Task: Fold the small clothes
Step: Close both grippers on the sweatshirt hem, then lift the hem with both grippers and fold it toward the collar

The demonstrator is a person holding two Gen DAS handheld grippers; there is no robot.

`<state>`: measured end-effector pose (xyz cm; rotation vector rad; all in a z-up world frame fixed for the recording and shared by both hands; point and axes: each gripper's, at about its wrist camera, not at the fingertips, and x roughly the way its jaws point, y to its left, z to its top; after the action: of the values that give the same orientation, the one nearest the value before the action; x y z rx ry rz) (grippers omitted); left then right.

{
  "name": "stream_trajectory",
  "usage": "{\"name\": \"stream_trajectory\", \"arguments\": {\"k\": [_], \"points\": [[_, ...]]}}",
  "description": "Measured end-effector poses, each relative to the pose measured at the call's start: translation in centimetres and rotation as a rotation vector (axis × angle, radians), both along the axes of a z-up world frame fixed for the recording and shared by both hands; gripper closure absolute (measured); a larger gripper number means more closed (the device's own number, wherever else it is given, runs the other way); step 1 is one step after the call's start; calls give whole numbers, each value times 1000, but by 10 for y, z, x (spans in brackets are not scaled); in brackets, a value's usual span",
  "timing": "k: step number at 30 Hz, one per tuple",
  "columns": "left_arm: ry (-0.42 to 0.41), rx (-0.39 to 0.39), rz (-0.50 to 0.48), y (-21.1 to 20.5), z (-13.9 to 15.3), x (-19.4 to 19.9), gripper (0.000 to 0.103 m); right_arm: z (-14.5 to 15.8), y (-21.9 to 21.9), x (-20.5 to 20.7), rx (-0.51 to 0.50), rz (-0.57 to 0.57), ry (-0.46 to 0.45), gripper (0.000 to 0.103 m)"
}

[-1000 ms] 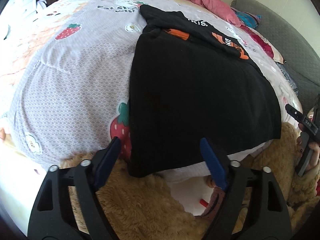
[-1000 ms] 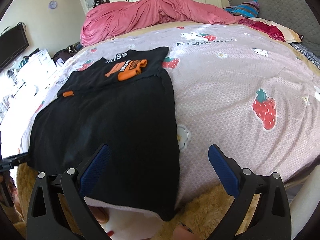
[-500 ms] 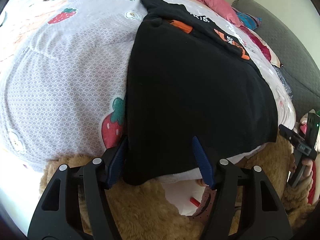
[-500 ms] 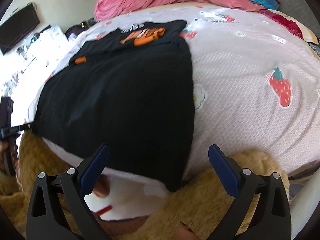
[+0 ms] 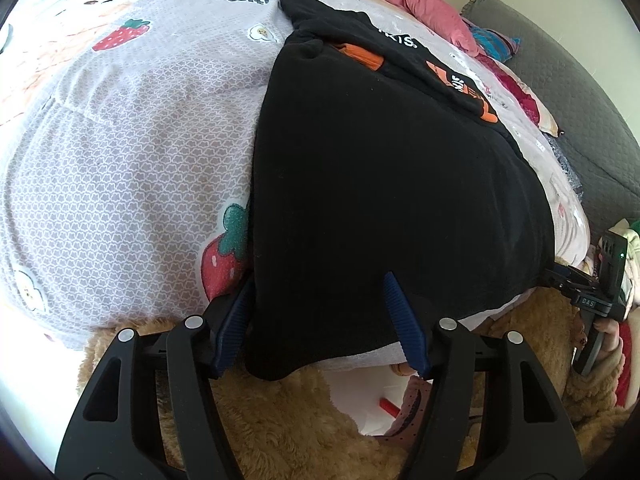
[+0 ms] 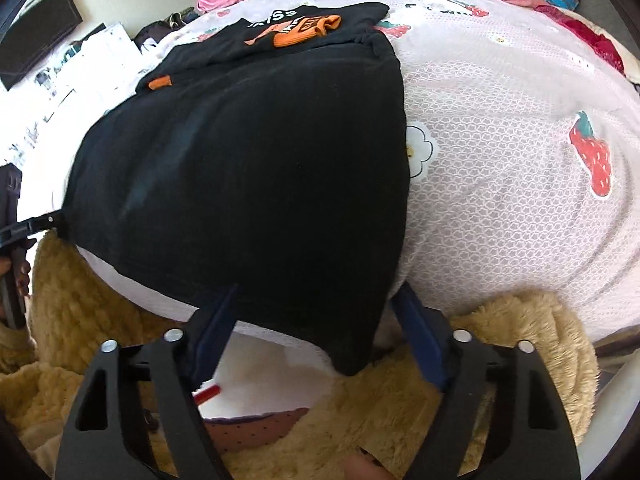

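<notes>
1. Black garment (image 5: 384, 184) is lying flat on the strawberry bedsheet (image 5: 132, 152), near hem overhanging.
2. Left gripper (image 5: 320, 312) is straddling the near-left hem corner, jaws half-wide, not pinching.
3. Right gripper (image 6: 316, 328) is closing around the near-right corner, readying a fold.

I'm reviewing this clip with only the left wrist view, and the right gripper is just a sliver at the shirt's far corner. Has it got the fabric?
Observer: Not yet. In the right wrist view, the right gripper straddles the near corner of the black shirt. Its jaws are closing, but the pads aren't pressing.
Operator: Anything beside that corner?
Observer: A white flower print on the bedsheet sits right against the shirt's edge.
Operator: Anything off the bed's left side?
Observer: A dark screen, beyond some scattered papers.
</notes>
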<state>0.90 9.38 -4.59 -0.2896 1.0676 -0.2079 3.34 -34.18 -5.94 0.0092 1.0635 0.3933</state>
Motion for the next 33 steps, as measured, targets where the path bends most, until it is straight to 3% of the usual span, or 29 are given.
{"name": "stream_trajectory", "arguments": {"k": [8,10,12,21,24,27,29,33], "points": [[-9,14,3,-4,-1,-1,46,-2,-8,-10,-13,11,-32,73],[-8,9,6,-4,-2,0,46,1,-9,-12,20,12,-38,95],[-8,8,8,-4,-2,0,46,11,-13,-16,122,33,-64,95],[-5,12,16,-2,-1,1,48,64,-21,-20,266,32,-246,95],[-10,37,20,-2,-1,-2,57,76,-28,-17,296,9,-290,95],[-18,58,21,-2,3,-6,74,83,-27,-14,306,-10,-313,95],[-25,56,18,-2,6,-8,93,84,-29,-11,309,-25,-318,95],[-58,66,5,-4,18,-13,100,82,-30,-5,318,-47,-319,95]]}}
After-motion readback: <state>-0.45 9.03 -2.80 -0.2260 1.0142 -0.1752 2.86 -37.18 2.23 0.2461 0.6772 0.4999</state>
